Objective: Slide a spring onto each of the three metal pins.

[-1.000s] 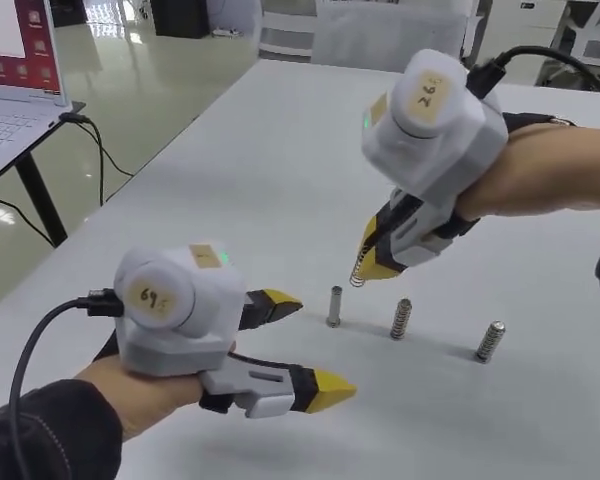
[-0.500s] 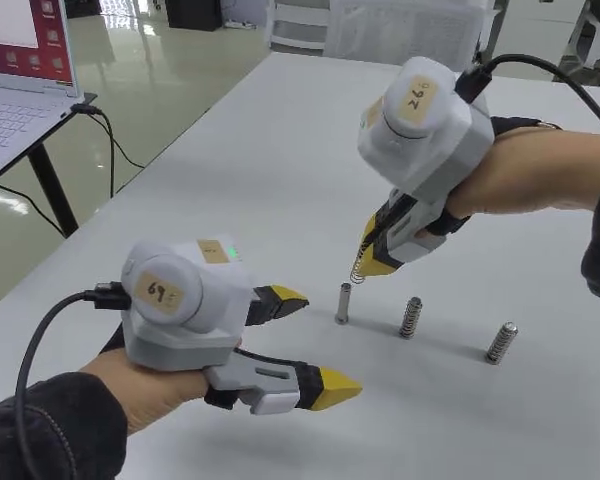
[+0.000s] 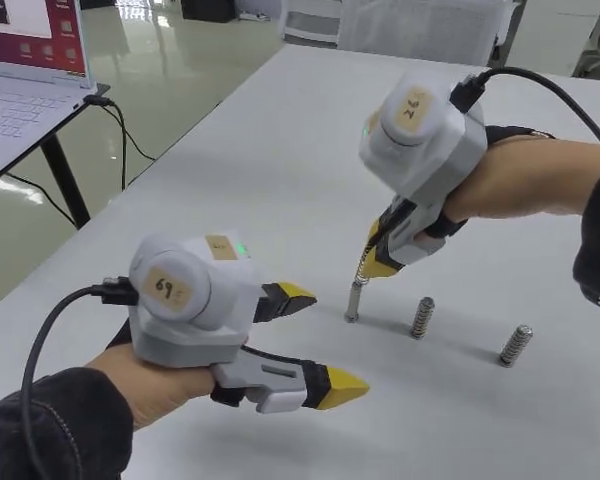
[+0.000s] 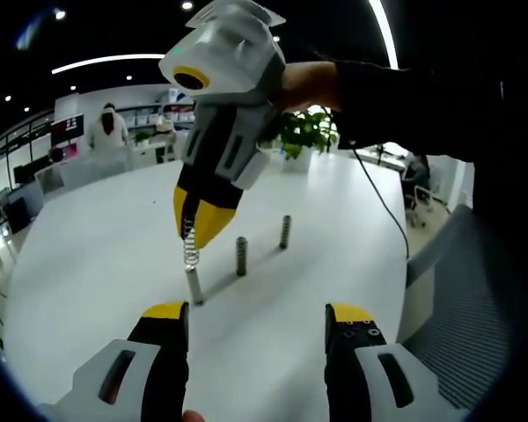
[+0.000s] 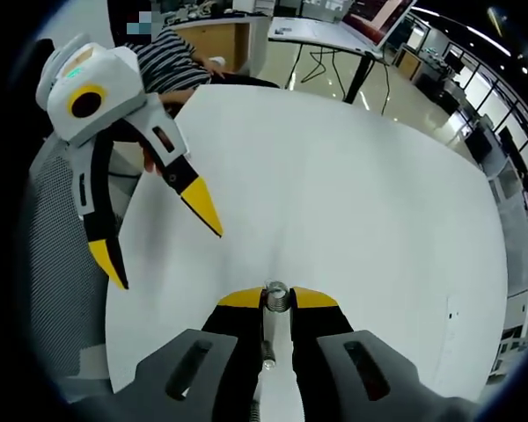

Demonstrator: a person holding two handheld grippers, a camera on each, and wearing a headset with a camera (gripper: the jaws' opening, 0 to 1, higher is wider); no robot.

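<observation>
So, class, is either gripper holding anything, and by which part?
The right gripper pinches a spring by its upper end, its lower end over the bare pin. The left gripper is open and holds nothing.

We work in an open-plan office, something like a lab floor. Our long white table [image 3: 280,150] stands on a glossy pale floor [image 3: 170,60], with an open laptop [image 3: 20,60] on a dark side desk [image 3: 65,180] and a mesh office chair [image 3: 420,25] at the far end. Strip lights [image 4: 106,61] cross the dark ceiling, and a potted plant [image 4: 304,136] stands behind. A person in white [image 4: 108,127] stands among more desks, and another in a striped top [image 5: 172,57] sits close by.
</observation>
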